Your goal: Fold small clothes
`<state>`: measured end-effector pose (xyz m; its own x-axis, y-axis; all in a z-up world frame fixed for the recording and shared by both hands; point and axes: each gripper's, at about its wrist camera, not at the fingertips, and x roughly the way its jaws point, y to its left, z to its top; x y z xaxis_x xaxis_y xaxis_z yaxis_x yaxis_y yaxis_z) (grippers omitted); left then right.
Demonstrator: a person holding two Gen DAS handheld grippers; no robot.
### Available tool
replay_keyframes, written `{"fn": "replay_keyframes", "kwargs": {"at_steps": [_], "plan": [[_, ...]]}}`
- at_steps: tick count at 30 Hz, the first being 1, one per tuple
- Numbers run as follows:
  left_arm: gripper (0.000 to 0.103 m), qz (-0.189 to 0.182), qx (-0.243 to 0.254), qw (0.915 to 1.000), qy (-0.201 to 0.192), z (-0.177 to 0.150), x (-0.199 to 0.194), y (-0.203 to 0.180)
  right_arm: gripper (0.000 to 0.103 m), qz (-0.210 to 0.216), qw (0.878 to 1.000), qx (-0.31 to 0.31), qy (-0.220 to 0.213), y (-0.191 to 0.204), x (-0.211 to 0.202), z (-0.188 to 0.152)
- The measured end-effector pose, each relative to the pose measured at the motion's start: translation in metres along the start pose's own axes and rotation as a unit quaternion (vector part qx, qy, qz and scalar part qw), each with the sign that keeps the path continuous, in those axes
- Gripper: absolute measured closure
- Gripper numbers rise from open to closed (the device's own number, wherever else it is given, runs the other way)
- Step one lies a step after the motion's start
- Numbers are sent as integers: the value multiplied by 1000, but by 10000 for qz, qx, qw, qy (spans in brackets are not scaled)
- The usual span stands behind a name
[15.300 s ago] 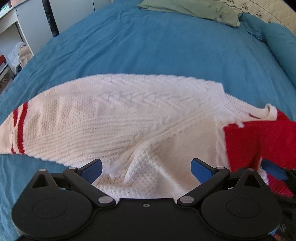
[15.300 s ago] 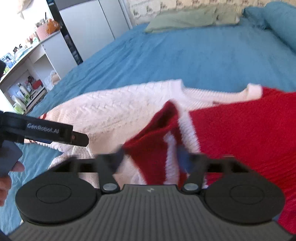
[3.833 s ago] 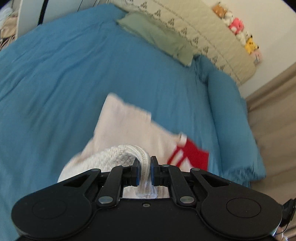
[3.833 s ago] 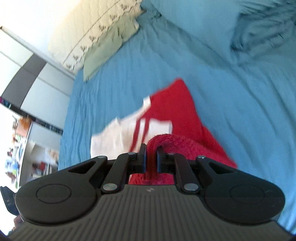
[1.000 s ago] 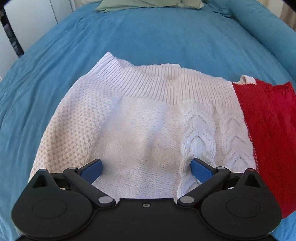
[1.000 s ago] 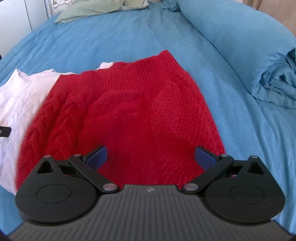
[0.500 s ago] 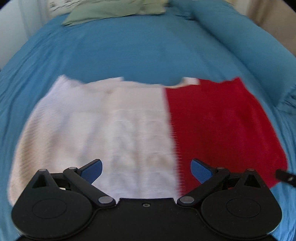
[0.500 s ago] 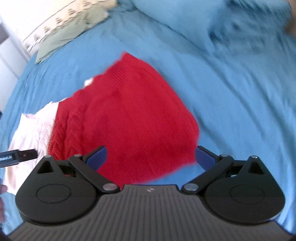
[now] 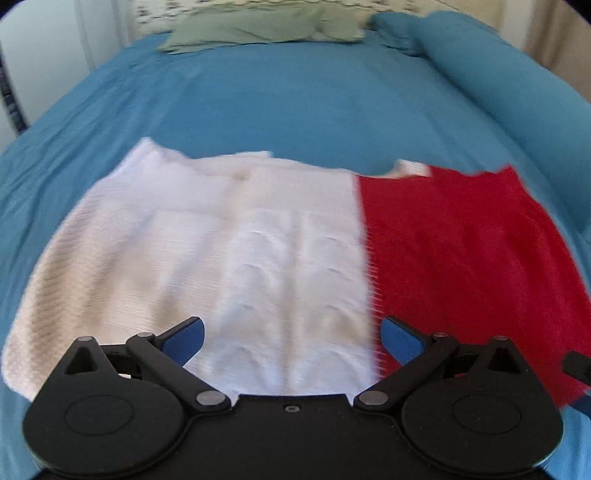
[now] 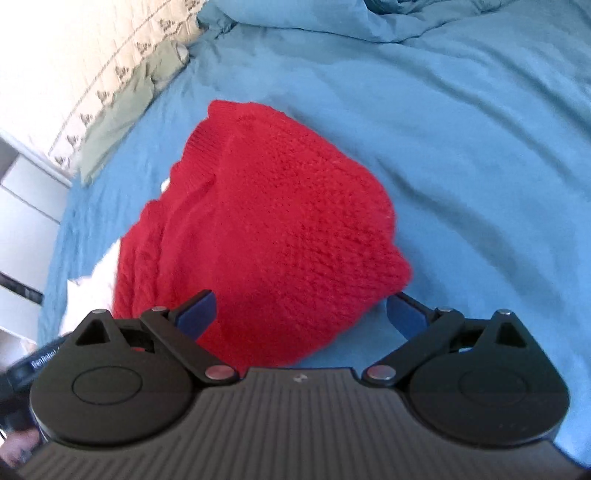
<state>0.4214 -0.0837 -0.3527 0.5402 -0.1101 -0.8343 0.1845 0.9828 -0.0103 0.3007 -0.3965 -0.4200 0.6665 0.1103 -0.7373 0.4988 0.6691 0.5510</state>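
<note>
The bed (image 9: 295, 92), under a blue cover, carries everything in view. On it lies the sweater (image 9: 258, 240), a chunky cable-knit piece, white on one half and red on the other, folded into a broad flat rectangle with a ribbed band along its far edge. It rests near the person's side of the bed, well apart from the green pillow (image 9: 258, 29) at the head and the rolled blue duvet (image 9: 517, 74) along the right.

Judging by the thick yarn, the sweater should be soft, limp and fairly heavy for its size, grippy, not slippery, and in no way fragile. It will likely sag and stretch if lifted by one point, so the sensible hold is on the doubled edge at two corners, one per tool, pinching all layers together.

The left tongs (image 9: 293, 339) stand wide apart over the near white edge, holding nothing. The right tongs (image 10: 303, 312) are likewise spread, empty, over the near red corner.

Both views are motion-blurred, so the knit pattern on the white half is hard to read. The sleeves are hidden inside the fold, and how many layers lie stacked cannot be told. The sweater's nearest edge is cut off behind each tool's body.
</note>
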Motion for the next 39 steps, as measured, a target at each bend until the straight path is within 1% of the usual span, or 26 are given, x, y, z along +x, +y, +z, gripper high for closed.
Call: {"fn": "replay_keyframes", "kwargs": {"at_steps": [2,3,4,5,7,9,12,13,14,15,16,17,18,19,21,23,24,26,30,32,34,37,39], "plan": [[0,47,-170,9998,-101,3,1,9,0,69,9998,166,-40,0,8,-1],[0,-9,-215,9998,-50,4,5,11,0,94,9997,233,-68,0,13,-2],[0,-99,-214,9997,35,5,8,11,0,106,9995,286,-104,-1,13,-4],[0,-142,-161,9998,38,5,10,10,0,116,9992,341,-152,0,16,-4],[0,-143,-17,9999,-33,5,11,6,0,146,9980,550,-263,-2,23,0],[0,-101,89,9999,4,4,16,3,0,190,9954,874,-352,-6,28,2],[0,-164,-63,9998,107,0,27,8,1,200,9919,1166,-457,-10,33,6],[0,-180,-98,9997,94,0,28,10,10,193,9920,1148,-480,-9,34,7],[0,-165,-74,9998,99,1,30,9,14,201,9926,1097,-472,-7,35,8],[0,-136,-11,9999,100,2,31,8,22,215,9934,1037,-451,-4,36,9],[0,-106,57,9999,93,1,27,9,33,215,9937,1013,-422,-2,36,10],[0,-87,114,9999,92,1,27,7,39,205,9938,1016,-391,1,35,12],[0,-95,113,9998,95,1,27,8,48,193,9939,1001,-408,4,31,13],[0,-118,86,9998,106,1,27,9,52,170,9944,932,-470,10,26,13],[0,-187,18,9997,151,2,30,13,55,237,9953,702,-626,25,12,15],[0,-272,-9,9994,220,4,32,17,59,492,9945,513,-774,43,-2,18],[0,-313,-21,9992,253,5,33,19,62,671,9937,429,-789,51,-7,19],[0,-385,-37,9988,309,7,35,23,64,1198,9897,205,-762,75,-17,23],[0,-528,-51,9978,394,12,39,31,66,2072,9754,-282,-695,129,-28,25],[0,-620,-119,9969,471,15,37,38,66,2426,9669,-530,-590,156,-27,21],[2,-575,-288,9969,461,19,28,54,66,2711,9585,-750,-461,180,-24,14],[2,-472,-680,9962,277,21,8,94,66,3022,9459,-1158,-219,214,-17,0],[2,-284,-807,9961,226,19,-2,124,66,3210,9365,-1409,33,237,-9,-15]]}}
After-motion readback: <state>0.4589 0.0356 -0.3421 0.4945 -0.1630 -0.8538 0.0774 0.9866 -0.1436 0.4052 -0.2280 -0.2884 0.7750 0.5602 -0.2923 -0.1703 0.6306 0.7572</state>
